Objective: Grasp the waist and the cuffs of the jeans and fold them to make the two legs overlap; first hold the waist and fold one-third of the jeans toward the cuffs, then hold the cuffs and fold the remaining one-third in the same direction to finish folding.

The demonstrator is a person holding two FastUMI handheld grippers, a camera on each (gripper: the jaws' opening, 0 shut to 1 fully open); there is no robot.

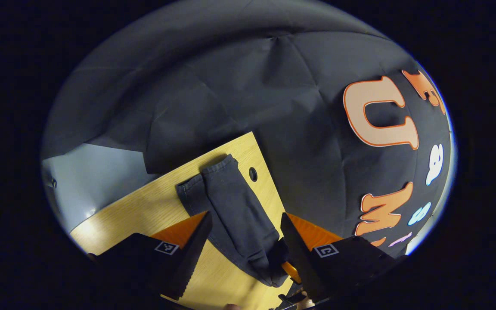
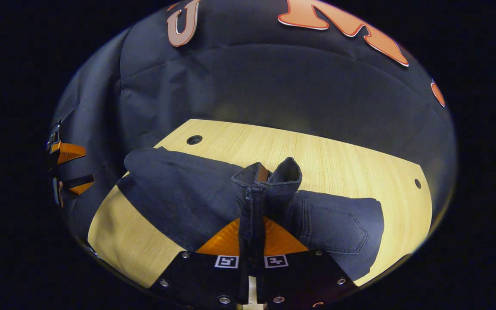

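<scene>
Right gripper (image 2: 254, 241) pinches a bunched section of the jeans' waistband (image 2: 265, 176) between both fingers, lifting the denim into an upright ridge above the counter (image 2: 338, 159), apparently so the waist can be carried over toward the cuffs. On either side of it the jeans (image 2: 179, 189) drape flat on the wood, a back pocket (image 2: 334, 228) showing to the right. In the left gripper view, the left gripper (image 1: 243, 254) is spread wide, straddling the near part of the garment without pressing it, seemingly poised to take a matching hold. Both cuffs (image 1: 207, 176) lie side by side at the far end, near the counter's edge.
</scene>
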